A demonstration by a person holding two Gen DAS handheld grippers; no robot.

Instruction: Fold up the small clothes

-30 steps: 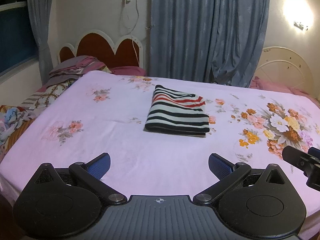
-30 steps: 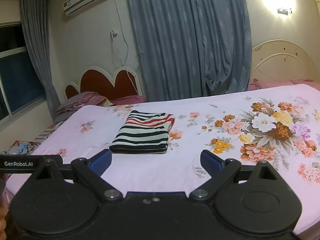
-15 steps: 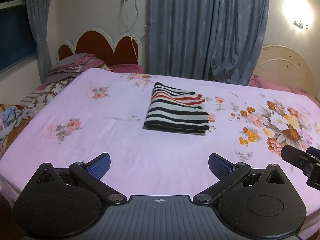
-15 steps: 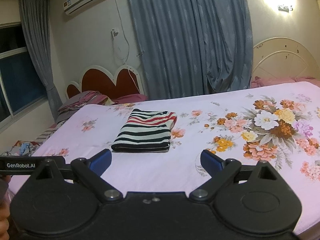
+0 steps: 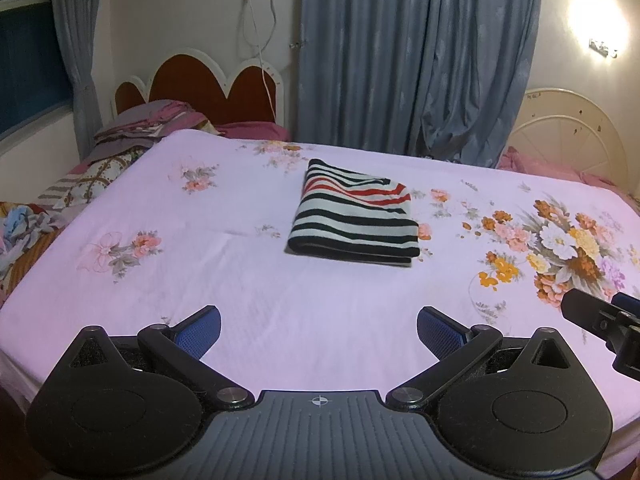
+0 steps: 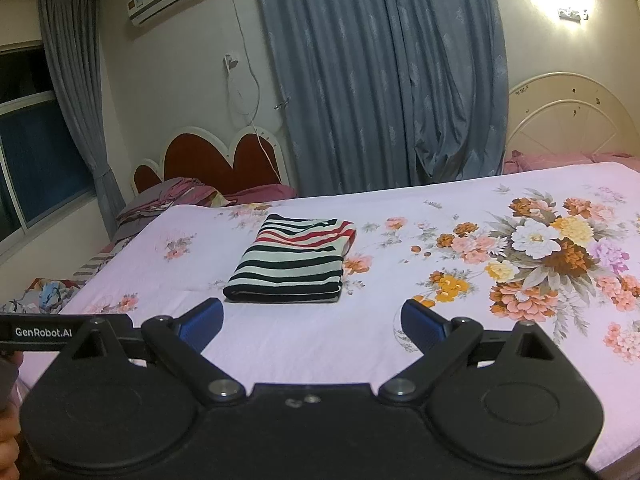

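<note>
Striped shirt point(image 5: 354, 218) folded flat on flowery bedsheet point(image 5: 248, 280); left gripper point(image 5: 319, 330) and right gripper point(image 6: 312, 322) both spread wide, gripping nothing.

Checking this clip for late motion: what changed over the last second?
Little changed. Both views shift slightly, as if the grippers drift; the direction is hard to tell. Nothing was grasped or released: the left gripper and right gripper stay open and empty. The folded striped garment lies unmoved on the bed.

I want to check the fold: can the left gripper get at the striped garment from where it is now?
Probably yes. The left gripper is open and holds nothing, and only bare bedsheet lies between it and the folded striped garment.
</note>
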